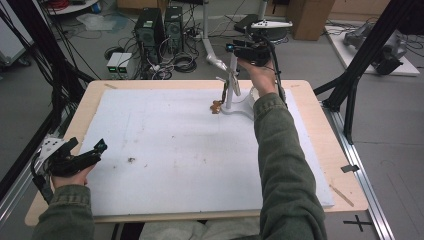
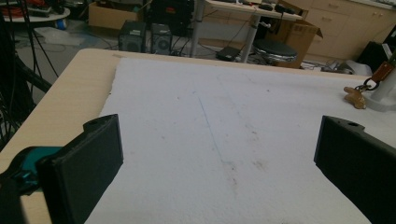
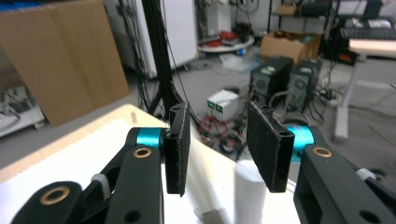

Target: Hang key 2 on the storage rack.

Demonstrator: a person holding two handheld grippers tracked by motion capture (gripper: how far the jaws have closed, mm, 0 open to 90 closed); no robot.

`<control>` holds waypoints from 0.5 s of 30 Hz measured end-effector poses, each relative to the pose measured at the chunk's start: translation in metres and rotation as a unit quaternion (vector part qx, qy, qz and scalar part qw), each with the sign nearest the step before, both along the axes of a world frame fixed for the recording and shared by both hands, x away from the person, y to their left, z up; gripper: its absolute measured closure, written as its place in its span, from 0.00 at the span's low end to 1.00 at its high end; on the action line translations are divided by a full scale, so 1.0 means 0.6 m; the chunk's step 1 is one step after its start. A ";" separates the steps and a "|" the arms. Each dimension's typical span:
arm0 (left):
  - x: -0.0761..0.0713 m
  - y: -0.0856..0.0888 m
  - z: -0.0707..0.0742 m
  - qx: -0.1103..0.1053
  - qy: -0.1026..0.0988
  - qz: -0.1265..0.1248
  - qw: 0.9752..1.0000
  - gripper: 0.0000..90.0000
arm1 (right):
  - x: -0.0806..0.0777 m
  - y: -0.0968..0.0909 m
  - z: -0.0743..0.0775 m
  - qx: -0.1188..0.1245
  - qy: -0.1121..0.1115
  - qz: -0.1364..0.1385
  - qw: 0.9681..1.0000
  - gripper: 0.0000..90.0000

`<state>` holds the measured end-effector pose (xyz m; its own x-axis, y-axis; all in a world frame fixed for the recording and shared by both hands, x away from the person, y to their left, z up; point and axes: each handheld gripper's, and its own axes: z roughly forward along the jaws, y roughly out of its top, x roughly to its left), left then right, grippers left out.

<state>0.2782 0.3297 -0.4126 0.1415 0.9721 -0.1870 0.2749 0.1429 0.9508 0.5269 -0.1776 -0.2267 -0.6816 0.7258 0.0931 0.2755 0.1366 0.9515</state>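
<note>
— Two handheld grippers work over a light wooden table topped with a white foam sheet. Where is each one?

— Left gripper sits low at the near left edge of the sheet, held in a hand with an olive-green sleeve. Its jaws stand wide apart with nothing but bare foam between them. Right gripper is raised at the far side of the table, above a white post stand; its jaws are parted around empty air, with the rounded top of the white post just below the gap.

— What hangs off that stand?

— A small tan figure-shaped keyring charm lies on the foam beside the stand's white base, linked by a ring to a brown leather strap that runs up toward the post. From the left gripper view the charm is seen at the far right of the sheet.

— Anything crowding the work?

— A small dark speck marks the foam near the left gripper. The right forearm crosses the near right part of the sheet. Beyond the table are two black computer towers, tangled cables on the floor, a cardboard box and black frame struts at the right.
</note>
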 end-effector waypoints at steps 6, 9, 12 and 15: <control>0.001 -0.001 0.000 -0.002 0.000 -0.002 1.000 0.02 | -0.011 -0.001 -0.009 -0.023 0.021 -0.014 0.999 0.47; 0.002 -0.001 0.000 -0.004 0.001 -0.002 1.000 0.02 | -0.021 -0.006 -0.010 -0.028 0.024 -0.022 0.999 0.33; 0.003 -0.003 0.000 -0.005 0.001 -0.002 1.000 0.02 | -0.030 -0.013 -0.009 -0.038 0.031 -0.025 0.999 0.24; 0.004 -0.005 0.000 -0.004 0.000 -0.004 1.000 0.02 | -0.040 -0.019 -0.006 -0.044 0.041 -0.029 0.998 0.14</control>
<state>0.2806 0.3268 -0.4125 0.1492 0.9695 -0.1942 0.2759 0.1477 0.9497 0.5031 -0.1892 -0.2305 -0.6304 0.7720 0.0811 0.3615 0.1996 0.9108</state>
